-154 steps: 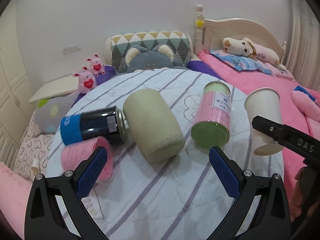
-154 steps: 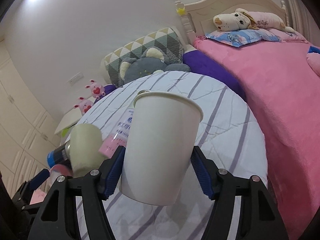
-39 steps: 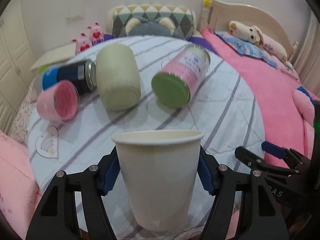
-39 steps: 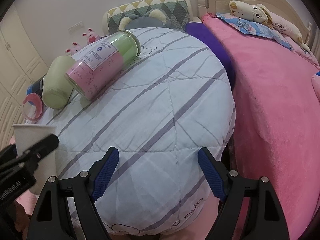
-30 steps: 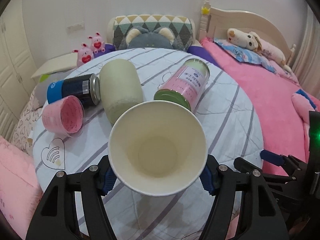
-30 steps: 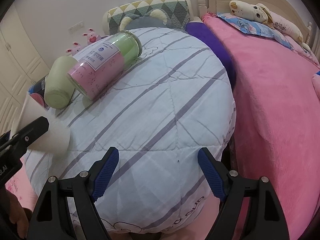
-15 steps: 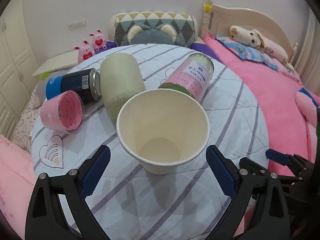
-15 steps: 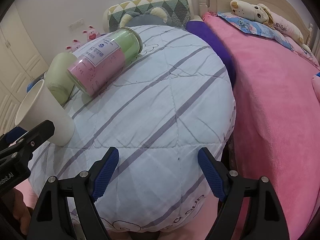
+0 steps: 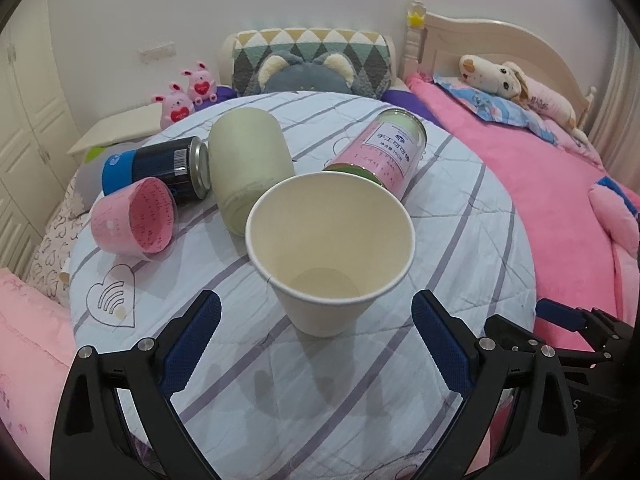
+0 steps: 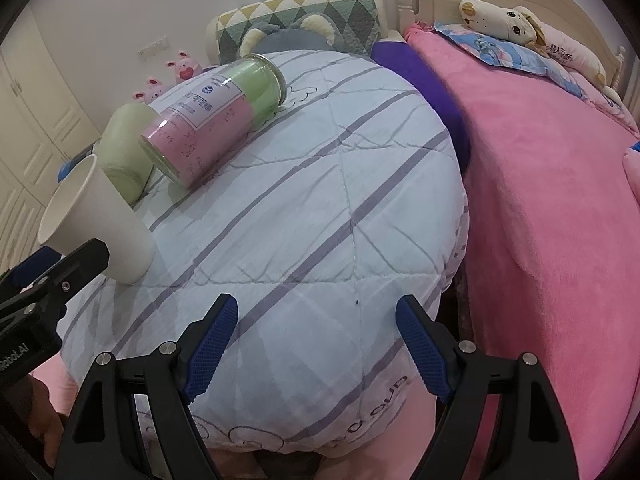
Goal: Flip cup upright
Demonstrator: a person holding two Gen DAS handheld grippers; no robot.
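**Cup on its base, both grippers off it**

The plain white paper cup (image 9: pixel 330 252) stands mouth-up on the round table under a pale blue quilted cloth with purple stripes (image 9: pixel 460 216), its base planted on the fabric near the front edge, and you can look straight down to its round bottom. From the right wrist view the same cup (image 10: pixel 96 220) leans a touch to the side, though that may be only the fisheye bending it.

The left gripper (image 9: pixel 316 344) has its blue-padded jaws spread wide, one to each side of the cup and clear of its wall; nothing is between them. The right gripper (image 10: pixel 316 344) is also spread wide and empty, hanging over the near edge of the table, well apart from the cup.

Behind the cup lie the other items, all on their sides: a pale green cylindrical tumbler (image 9: pixel 248 168), a pink and green labelled canister (image 9: pixel 380 156), a dark blue tin can (image 9: pixel 160 168) and a small pink cup (image 9: pixel 134 218). The canister's green end sits just behind the white cup's rim.

My read: the flip is done, the cup is set down and let go. What is left looks small, namely drawing the left gripper away without brushing the light paper wall.
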